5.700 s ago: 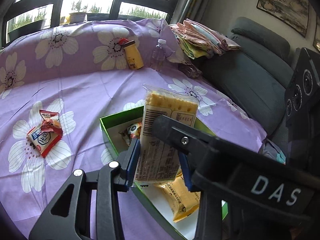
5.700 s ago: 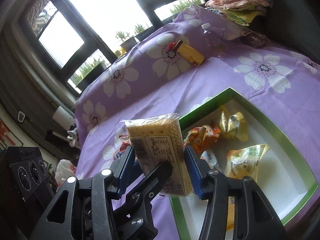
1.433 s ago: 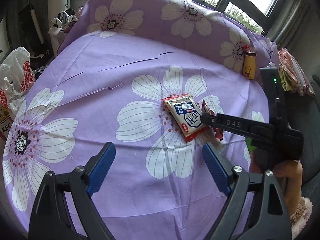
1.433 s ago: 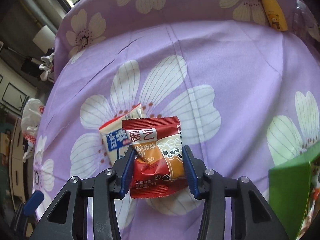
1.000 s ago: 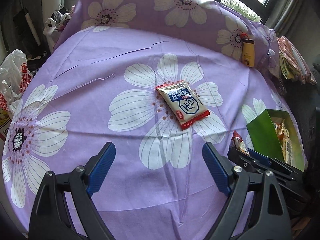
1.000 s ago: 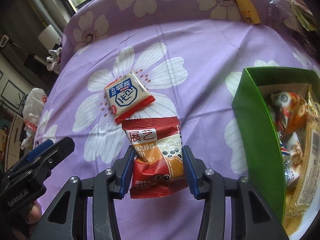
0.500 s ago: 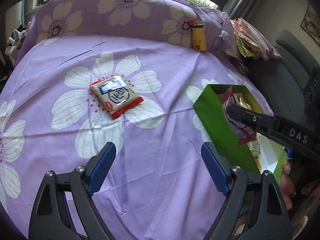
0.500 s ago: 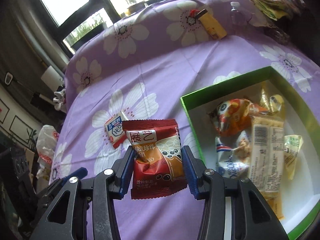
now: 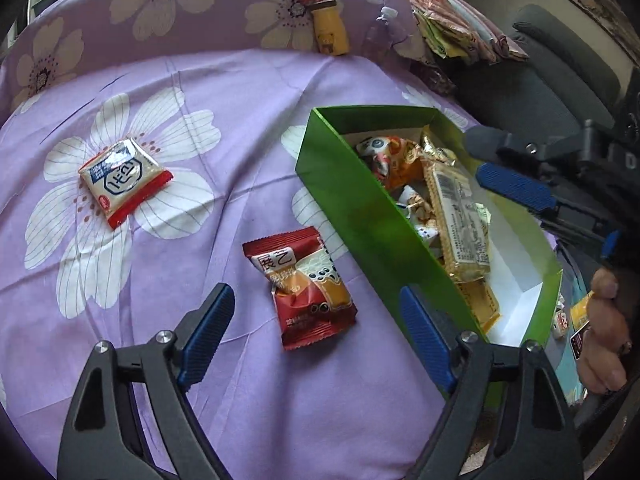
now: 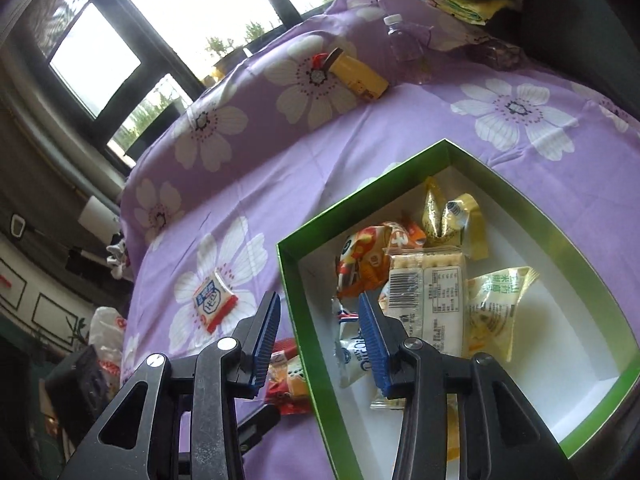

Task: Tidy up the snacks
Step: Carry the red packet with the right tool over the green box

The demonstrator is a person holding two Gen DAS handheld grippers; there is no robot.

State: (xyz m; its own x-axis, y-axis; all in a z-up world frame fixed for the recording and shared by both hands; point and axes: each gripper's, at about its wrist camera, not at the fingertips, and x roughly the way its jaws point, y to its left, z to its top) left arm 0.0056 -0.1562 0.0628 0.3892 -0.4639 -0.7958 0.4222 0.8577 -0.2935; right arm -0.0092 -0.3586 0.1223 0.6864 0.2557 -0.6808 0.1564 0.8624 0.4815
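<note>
Lying flat on the purple flowered cloth (image 9: 248, 128), the red snack packet (image 9: 306, 286) sat just outside the green box (image 9: 360, 216), close to its near long wall but not inside it. Above it hung the left gripper (image 9: 316, 336), its blue pads spread wide either side of the packet and easing inward, touching nothing. Over on the right, the right gripper (image 10: 318, 340) hovered at the box's near corner with its fingers apart, nothing between the pads, the gap narrowing as it went; one blue pad stood over the cloth, the other over the white floor of the box. Inside the box lay a jumble: a long cracker pack (image 10: 430, 300) with a barcode label, an orange wrapped snack (image 10: 364, 260), gold-wrapped sweets (image 10: 452, 216), a pale green-printed pouch (image 10: 494, 304) and a white-and-blue wrapper (image 10: 354, 356). Out on a big white flower lay a cream packet with a red edge (image 9: 120, 178), well apart from the box. Against the raised fold of cloth at the back leaned a yellow bottle (image 9: 330, 32), and a clear bottle (image 10: 404, 40) stood beside it. A person's hand (image 9: 604, 332) showed at the right edge of the left view.
</note>
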